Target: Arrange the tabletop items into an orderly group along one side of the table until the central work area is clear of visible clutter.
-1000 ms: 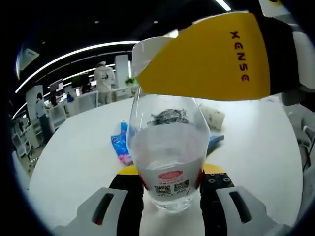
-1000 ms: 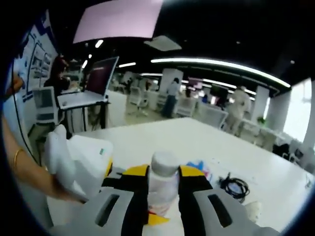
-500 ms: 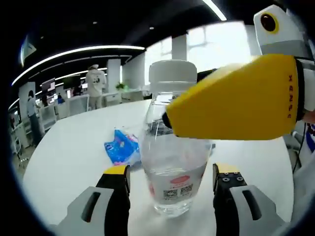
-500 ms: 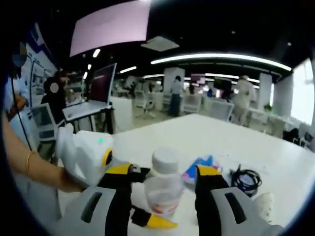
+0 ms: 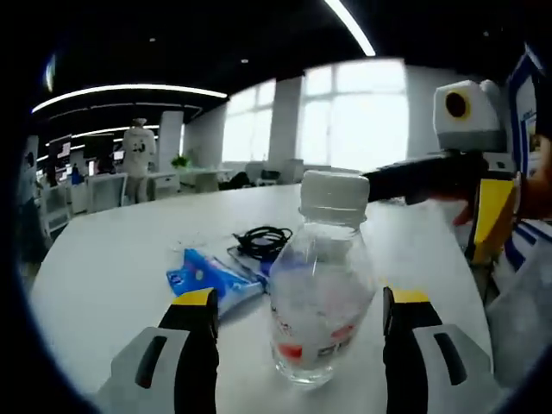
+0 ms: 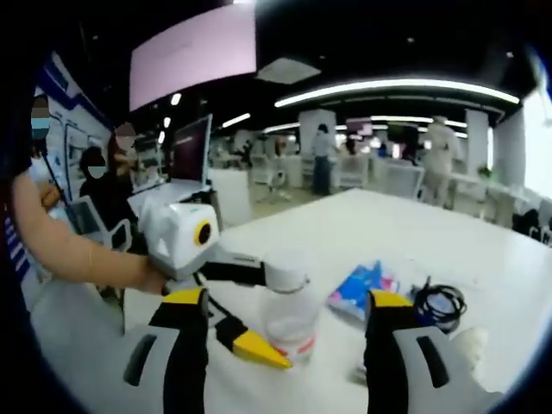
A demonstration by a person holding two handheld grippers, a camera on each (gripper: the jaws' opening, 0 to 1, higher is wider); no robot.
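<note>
A clear water bottle (image 5: 321, 293) with a white cap and a red label stands upright on the white table (image 5: 112, 259). My left gripper (image 5: 300, 297) is open, its jaws wide on either side of the bottle and apart from it. My right gripper (image 6: 286, 297) is open too, with the bottle (image 6: 289, 302) a little ahead of its jaws. In the left gripper view the right gripper (image 5: 427, 220) reaches in from the right. In the right gripper view the left gripper (image 6: 246, 310) comes in from the left, its jaws around the bottle.
A blue packet (image 5: 211, 276) lies left of the bottle, with a coiled black cable (image 5: 263, 241) behind it. A crumpled pale object (image 6: 470, 345) sits by the cable (image 6: 440, 302). A person's arm (image 6: 69, 250) holds the left gripper. Desks and people fill the background.
Both grippers have opened and drawn back from the bottle; a second ago the left was shut on its body and the right on its neck. The bottle now stands free.
</note>
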